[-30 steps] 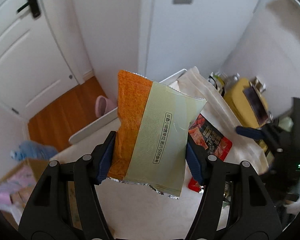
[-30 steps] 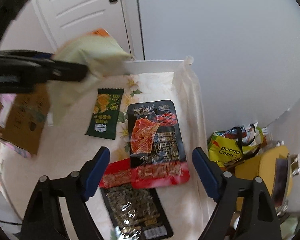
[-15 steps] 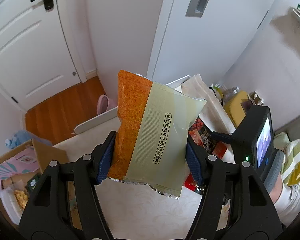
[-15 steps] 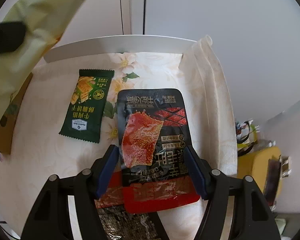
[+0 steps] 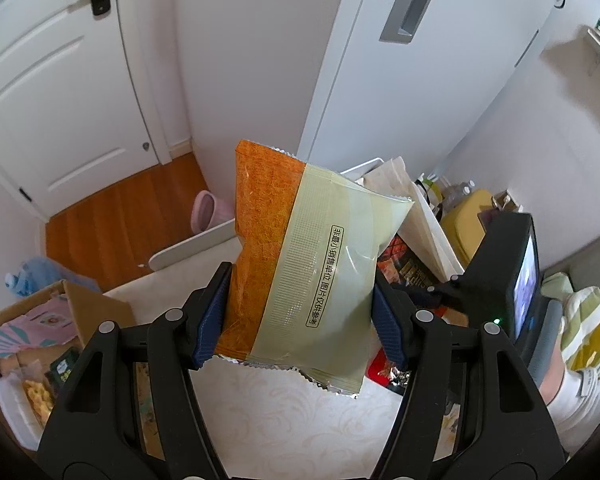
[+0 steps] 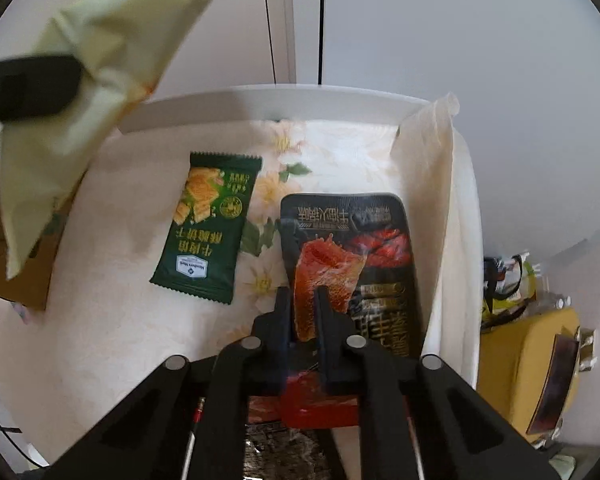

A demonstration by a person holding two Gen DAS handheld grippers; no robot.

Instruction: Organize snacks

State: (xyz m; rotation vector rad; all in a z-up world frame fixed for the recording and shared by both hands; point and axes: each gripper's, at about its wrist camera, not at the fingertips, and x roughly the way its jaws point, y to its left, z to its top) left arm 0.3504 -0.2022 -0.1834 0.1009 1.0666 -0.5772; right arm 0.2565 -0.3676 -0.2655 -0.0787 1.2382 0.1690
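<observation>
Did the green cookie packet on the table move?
No. The green cookie packet lies beside the same printed flowers; only the camera came closer.

Orange-green snack packet (image 5: pixel 312 280) — boxed print reads "非零售单位 图片仅供参考".

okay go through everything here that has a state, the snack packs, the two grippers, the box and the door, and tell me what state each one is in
orange and green pack: sealed, held up off the table
left gripper: shut on that pack
black and red jerky pack: sealed, on the table, pinched
right gripper: jaws closing on the jerky pack
dark green cracker pack: sealed, lying flat
cardboard box: open
door: shut
</observation>
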